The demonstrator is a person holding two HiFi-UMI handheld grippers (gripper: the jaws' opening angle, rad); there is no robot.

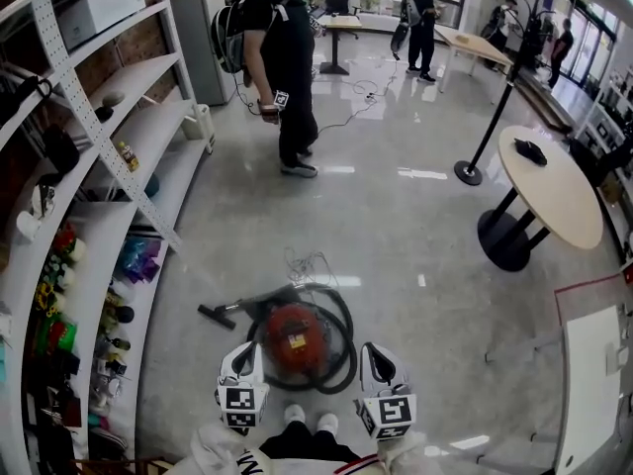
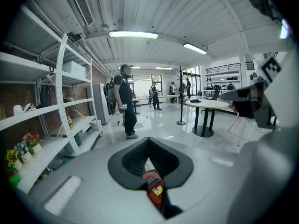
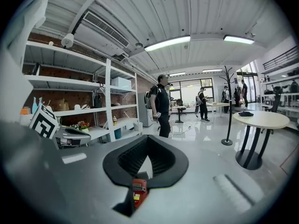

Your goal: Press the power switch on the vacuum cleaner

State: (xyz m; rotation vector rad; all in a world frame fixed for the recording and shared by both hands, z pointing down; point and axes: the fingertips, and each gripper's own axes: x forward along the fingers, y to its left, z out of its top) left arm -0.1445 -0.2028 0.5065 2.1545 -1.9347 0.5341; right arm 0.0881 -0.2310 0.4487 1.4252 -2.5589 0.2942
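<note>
Red canister vacuum cleaner is sitting on the glossy floor at my feet, its switch not yet pressed.
I am holding my left fingers and right fingers closed and empty, hovering above either side of it. Next, I judge, one closed tip is going down onto the power switch, which I cannot pick out here.

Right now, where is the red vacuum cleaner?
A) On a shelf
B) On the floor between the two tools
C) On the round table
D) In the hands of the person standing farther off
B: in the head view the red vacuum cleaner sits on the floor, its black hose looped around it, with the left tool and the right tool on either side of it.
</note>
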